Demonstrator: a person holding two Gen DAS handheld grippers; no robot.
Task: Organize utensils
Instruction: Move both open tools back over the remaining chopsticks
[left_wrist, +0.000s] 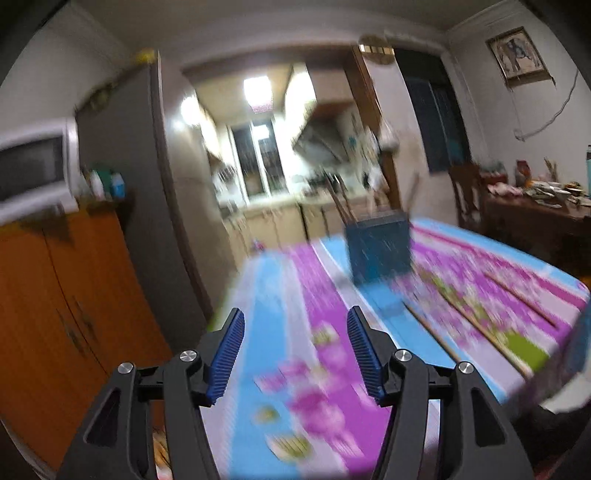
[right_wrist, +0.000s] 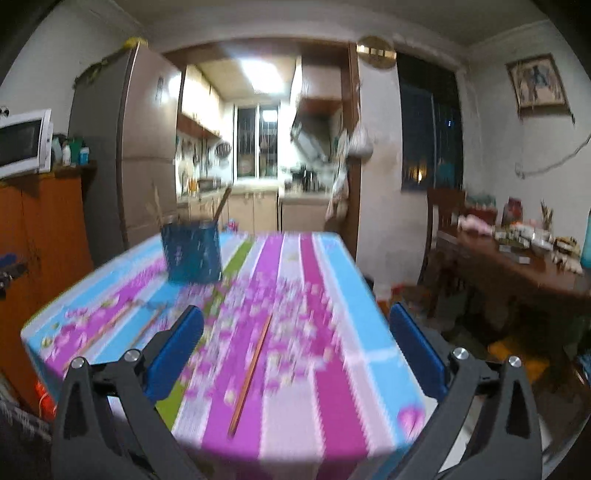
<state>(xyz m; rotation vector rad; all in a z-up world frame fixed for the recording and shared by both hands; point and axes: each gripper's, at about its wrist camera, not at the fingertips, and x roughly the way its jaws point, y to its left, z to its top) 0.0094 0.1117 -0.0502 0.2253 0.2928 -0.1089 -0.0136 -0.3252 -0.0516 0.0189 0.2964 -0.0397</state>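
A dark blue utensil holder (left_wrist: 378, 249) stands on a table with a pink, blue and green striped cloth (left_wrist: 280, 332); it shows at the left in the right wrist view (right_wrist: 192, 251), with brown sticks poking out. Several wooden chopsticks lie loose on the cloth: one (right_wrist: 251, 373) just ahead of my right gripper, others (right_wrist: 110, 325) to its left and, in the left wrist view, to the right (left_wrist: 472, 321). My left gripper (left_wrist: 295, 354) is open and empty above the cloth. My right gripper (right_wrist: 295, 350) is open wide and empty above the near table edge. Both views are blurred.
An orange wooden cabinet (left_wrist: 55, 314) with a white microwave (left_wrist: 33, 173) stands at the left beside a tall fridge (right_wrist: 140, 147). A dark wooden table (right_wrist: 517, 266) with clutter and a chair (right_wrist: 443, 214) stand at the right. A kitchen doorway lies behind.
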